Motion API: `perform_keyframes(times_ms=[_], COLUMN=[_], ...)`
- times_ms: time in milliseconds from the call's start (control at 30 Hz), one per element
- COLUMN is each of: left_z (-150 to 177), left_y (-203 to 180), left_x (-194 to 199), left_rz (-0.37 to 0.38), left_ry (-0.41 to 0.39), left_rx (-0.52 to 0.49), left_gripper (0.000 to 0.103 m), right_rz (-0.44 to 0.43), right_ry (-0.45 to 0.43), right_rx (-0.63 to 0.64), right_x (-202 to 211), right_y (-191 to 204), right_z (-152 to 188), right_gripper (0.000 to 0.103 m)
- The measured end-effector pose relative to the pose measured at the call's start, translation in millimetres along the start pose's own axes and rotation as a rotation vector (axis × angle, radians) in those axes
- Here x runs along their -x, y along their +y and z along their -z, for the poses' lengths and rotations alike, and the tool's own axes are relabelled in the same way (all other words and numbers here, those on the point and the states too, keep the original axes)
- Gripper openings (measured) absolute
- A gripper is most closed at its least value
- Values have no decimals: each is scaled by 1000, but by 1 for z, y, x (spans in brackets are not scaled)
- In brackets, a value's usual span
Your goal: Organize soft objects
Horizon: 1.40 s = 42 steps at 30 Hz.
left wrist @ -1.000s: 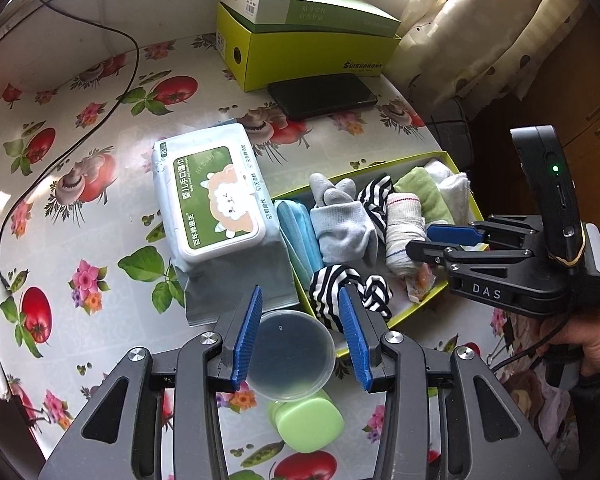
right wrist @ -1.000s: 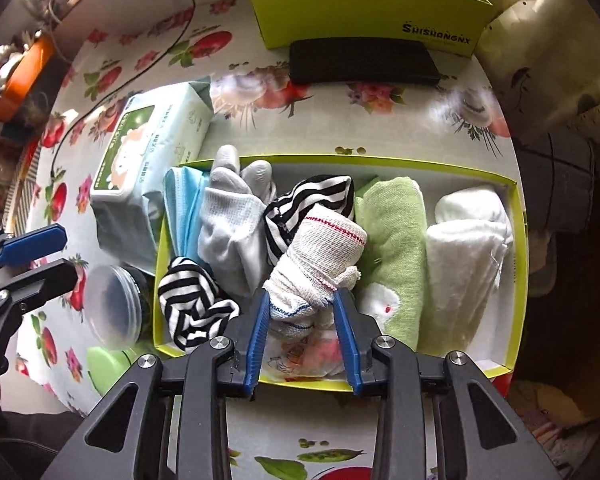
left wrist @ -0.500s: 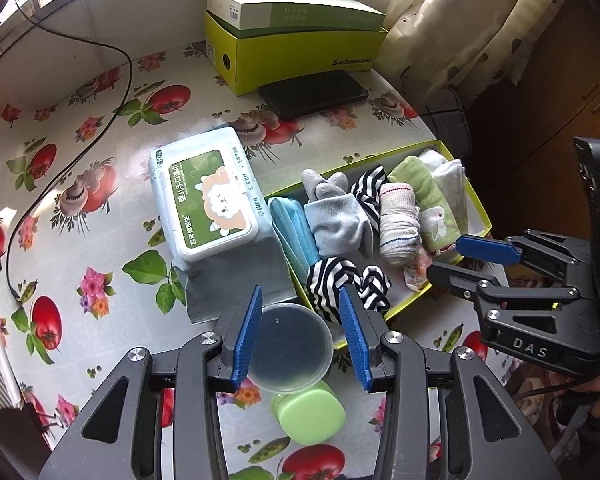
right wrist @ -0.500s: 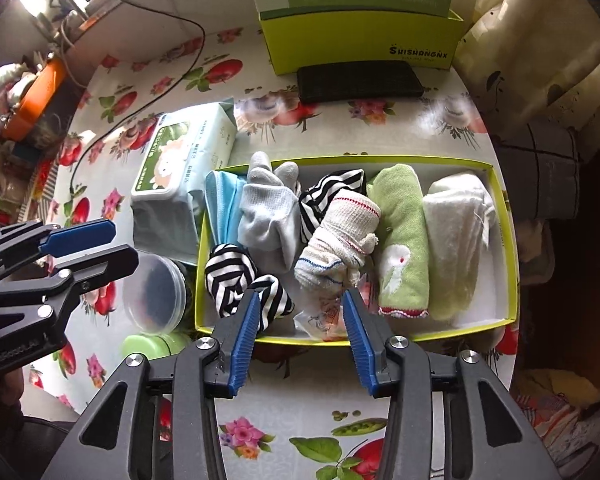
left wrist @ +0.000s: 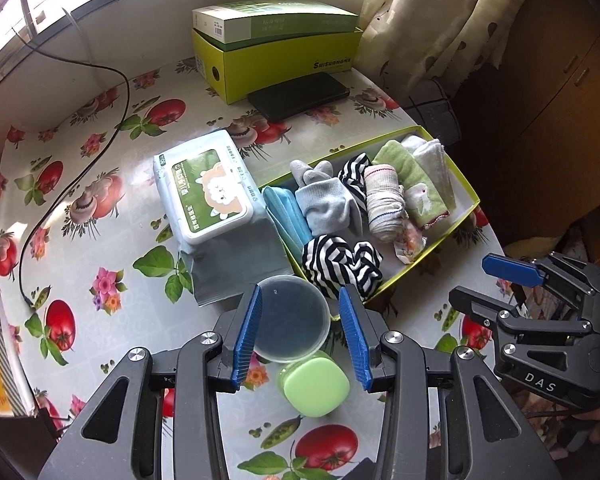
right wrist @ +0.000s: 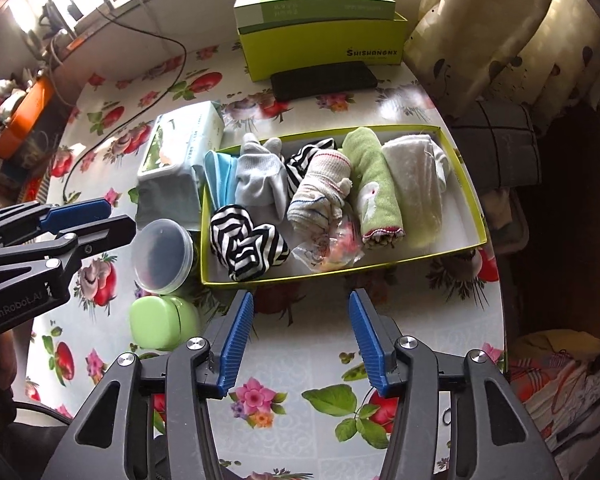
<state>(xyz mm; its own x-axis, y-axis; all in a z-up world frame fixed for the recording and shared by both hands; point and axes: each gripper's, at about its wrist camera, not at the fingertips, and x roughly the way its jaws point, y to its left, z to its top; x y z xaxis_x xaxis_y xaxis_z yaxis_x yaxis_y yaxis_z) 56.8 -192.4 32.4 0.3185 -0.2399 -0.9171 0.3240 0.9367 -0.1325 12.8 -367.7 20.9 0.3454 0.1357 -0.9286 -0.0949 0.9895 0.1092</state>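
A shallow yellow-green box (right wrist: 400, 257) on the fruit-print table holds soft items side by side. They include a blue cloth, a grey glove, striped black-and-white socks (right wrist: 246, 246), a rolled white sock (right wrist: 320, 188), a green towel (right wrist: 374, 188) and a white towel. My right gripper (right wrist: 300, 300) hovers over bare tablecloth in front of the box; its jaws are opening and nothing is between them. My left gripper (left wrist: 300, 292) stands open above a clear round tub (left wrist: 290, 320), apart from it. The left wrist view shows the box (left wrist: 432, 245) and the right gripper (left wrist: 472, 278) at the right.
A wet-wipes pack (left wrist: 206, 188) lies left of the box. A small green case (left wrist: 314, 386) sits by the tub. At the back are a yellow-green shoebox (left wrist: 276, 64), a black flat case (left wrist: 298, 94) and a black cable (left wrist: 60, 184). The table edge and a curtain are to the right.
The right gripper let go of the rolled white sock, widened its jaws and drew back and up out of the box. The left gripper rose and backed off slightly.
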Motion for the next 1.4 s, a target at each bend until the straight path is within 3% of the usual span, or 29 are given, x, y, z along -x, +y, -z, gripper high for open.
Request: perform_keyframes(times_ms=[233,667,1400], left_z=[11,14,16], left_y=[9,6,8], left_x=[2,0,-10], left_rz=[22,-26,-25], left_ry=[1,-1,34], left_rx=[32,6,18], left_gripper=[41,41,41], right_rz=[12,14,7], right_ry=[-12,-3,18], right_rx=[14,13,7], right_x=[2,1,-8], right_y=[14,16,14], right_z=[6,7,9], right_gripper=[51,51,51])
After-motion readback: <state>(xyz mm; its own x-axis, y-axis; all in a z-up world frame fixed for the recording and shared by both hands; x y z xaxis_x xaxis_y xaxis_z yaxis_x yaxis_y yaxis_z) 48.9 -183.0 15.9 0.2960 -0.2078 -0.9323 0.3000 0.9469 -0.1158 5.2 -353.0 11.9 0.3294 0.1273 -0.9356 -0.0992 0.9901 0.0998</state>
